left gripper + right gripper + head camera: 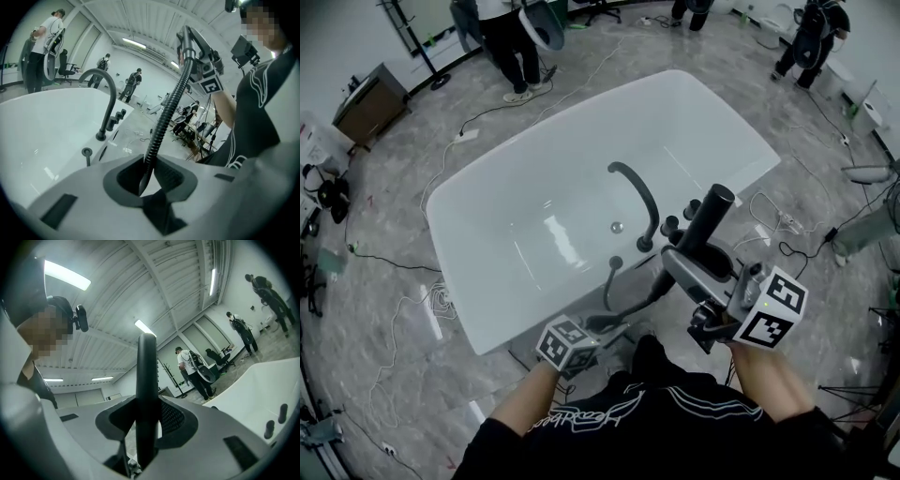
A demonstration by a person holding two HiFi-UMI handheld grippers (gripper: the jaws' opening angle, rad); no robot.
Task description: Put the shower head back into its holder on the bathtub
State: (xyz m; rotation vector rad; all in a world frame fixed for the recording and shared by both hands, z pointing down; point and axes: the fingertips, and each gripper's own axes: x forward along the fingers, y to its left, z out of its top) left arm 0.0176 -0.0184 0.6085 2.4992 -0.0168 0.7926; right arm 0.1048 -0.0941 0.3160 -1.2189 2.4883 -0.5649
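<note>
My right gripper [686, 265] [146, 423] is shut on the black stick-shaped shower head [709, 218] [146, 380], held upright above the tub's near rim. Its ribbed black hose [645, 296] [165, 117] hangs in a loop down to my left gripper [611, 328] [146, 177], whose pads are shut on it low by the tub's outer wall. The small round holder [615, 263] [86, 152] stands on the rim of the white bathtub [487, 309], left of the shower head and apart from it.
A curved black faucet [637, 192] [105, 98] and black knobs [671, 225] stand on the rim right of the holder. Cables [773, 225] lie on the grey floor around the tub. People [511, 42] stand beyond the far side.
</note>
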